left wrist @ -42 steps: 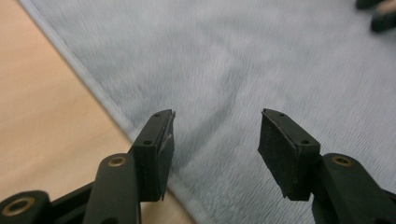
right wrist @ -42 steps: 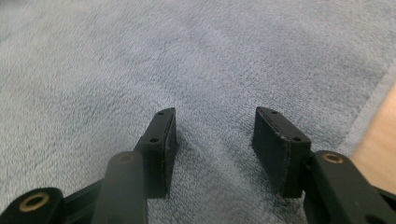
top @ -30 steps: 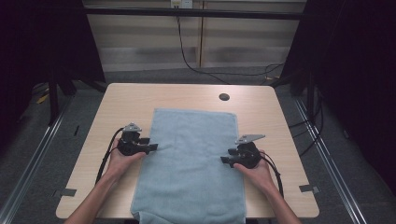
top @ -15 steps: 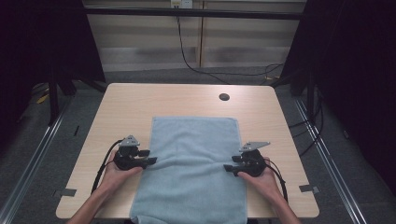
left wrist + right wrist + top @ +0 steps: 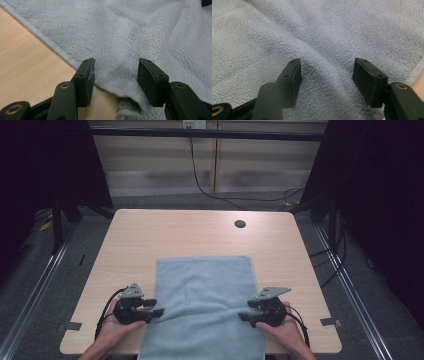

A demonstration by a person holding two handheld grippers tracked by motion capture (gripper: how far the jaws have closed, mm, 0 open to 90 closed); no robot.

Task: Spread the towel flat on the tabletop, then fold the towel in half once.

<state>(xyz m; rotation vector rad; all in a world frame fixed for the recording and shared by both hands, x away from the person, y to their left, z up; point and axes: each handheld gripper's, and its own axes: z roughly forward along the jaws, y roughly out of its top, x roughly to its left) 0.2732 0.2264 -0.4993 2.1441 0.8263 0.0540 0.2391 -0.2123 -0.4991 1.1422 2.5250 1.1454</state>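
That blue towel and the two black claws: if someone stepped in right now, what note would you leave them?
Left gripper: open, jaws astride the towel's left edge, where a small fold is raised.
Right gripper: open, over the towel's right edge, cloth between the jaws, not pinched.
Towel: lies flat and lengthwise on the table, near end hanging over the front edge.
Done: both grippers lined up at opposite edges.
Left: probably close both, then fold or pull.

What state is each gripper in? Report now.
Left gripper: open, jaws apart over the light blue towel at its edge.
Right gripper: open, jaws apart over the towel, gripping nothing.
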